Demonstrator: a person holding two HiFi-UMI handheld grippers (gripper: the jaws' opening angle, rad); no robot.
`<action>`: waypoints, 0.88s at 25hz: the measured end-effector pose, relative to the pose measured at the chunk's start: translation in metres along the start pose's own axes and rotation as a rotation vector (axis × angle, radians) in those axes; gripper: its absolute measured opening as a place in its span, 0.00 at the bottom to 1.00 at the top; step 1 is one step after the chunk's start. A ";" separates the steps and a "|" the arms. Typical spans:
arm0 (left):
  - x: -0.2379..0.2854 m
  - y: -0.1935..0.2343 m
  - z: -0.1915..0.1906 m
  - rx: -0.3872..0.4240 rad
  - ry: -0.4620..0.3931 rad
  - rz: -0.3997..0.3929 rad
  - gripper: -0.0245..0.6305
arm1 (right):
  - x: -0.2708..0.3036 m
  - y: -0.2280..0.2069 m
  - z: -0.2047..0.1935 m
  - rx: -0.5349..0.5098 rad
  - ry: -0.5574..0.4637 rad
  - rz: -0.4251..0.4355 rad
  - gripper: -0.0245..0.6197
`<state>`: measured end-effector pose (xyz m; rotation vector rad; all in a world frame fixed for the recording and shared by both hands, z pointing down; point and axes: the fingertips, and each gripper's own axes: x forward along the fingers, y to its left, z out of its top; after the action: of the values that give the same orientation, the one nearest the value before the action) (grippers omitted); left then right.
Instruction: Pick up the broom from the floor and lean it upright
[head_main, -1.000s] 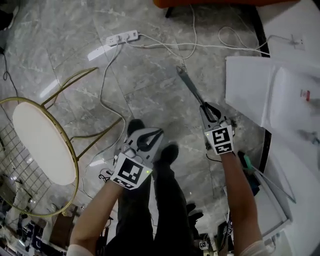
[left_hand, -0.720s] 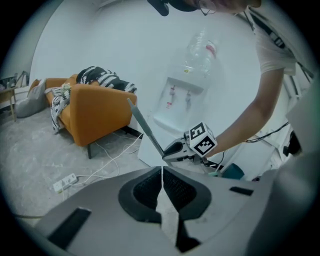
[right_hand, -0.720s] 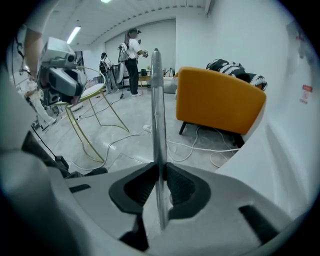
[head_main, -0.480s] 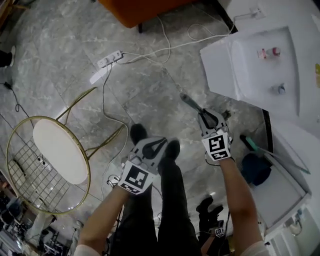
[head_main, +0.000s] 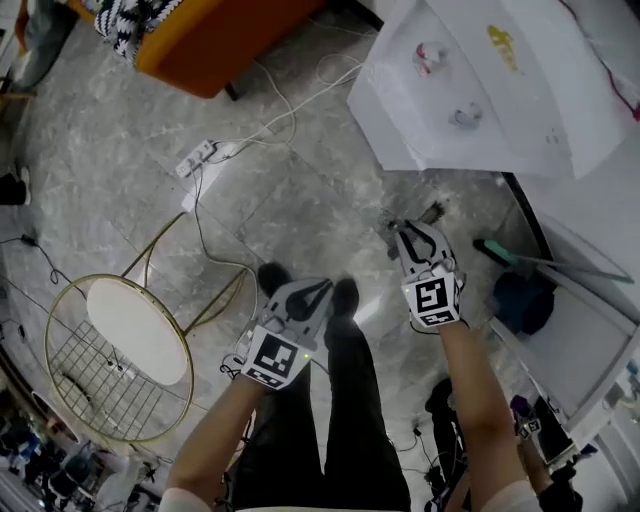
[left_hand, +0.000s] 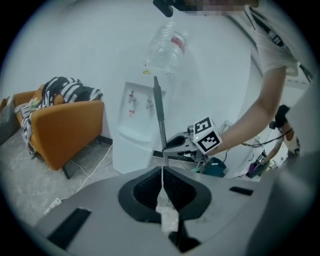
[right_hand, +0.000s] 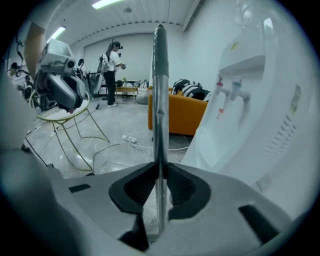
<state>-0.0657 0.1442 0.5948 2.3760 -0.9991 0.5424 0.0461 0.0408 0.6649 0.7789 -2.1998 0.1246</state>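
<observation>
**Desk:** Where's the broom right now?

**Me:** In my right claw (right_hand: 160, 172). The jaws are partly closed, with the pads pressing on the broom handle (right_hand: 160, 90), a thin metal pole, from both sides. In the right gripper view the pole runs straight up past the jaws. In the left gripper view it stands close to upright in front of the water cooler (left_hand: 134, 127).

**Desk:** And the left claw?

**Me:** My left claw (left_hand: 162, 172) is closed tip to tip with nothing gripped. It sits off to the side of the pole, over my legs in the head view.

**Desk:** Can you see the bristle end?

**Me:** No, I can't make it out in any view, so I can't say whether it's touching the floor (head_main: 300, 190).

**Desk:** Which step are you on, then?

**Me:** I'd say the pick-up is done and the raising is nearly done. What's left is the lean. The cooler's white side looks like the nearest support. The next move is to plant the bristle end on the floor and tip the top of the handle against the cooler. Only then should I ease the right claw open.

**Desk:** Anything to mind?

**Me:** The tiles look glossy, so the foot could slide out. I'd let the pole settle and test it before opening fully. The left claw is free to steady the pole.
</observation>
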 end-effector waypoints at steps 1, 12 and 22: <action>0.002 -0.005 0.006 0.012 0.000 -0.009 0.06 | -0.008 -0.005 0.001 0.017 -0.007 -0.020 0.15; 0.016 -0.057 0.083 0.108 0.005 -0.083 0.06 | -0.094 -0.054 -0.002 0.284 -0.060 -0.203 0.16; 0.041 -0.085 0.146 0.162 -0.014 -0.232 0.06 | -0.143 -0.099 -0.009 0.451 -0.046 -0.369 0.16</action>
<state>0.0482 0.0879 0.4762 2.5974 -0.6943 0.5360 0.1804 0.0346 0.5541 1.4346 -2.0522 0.4287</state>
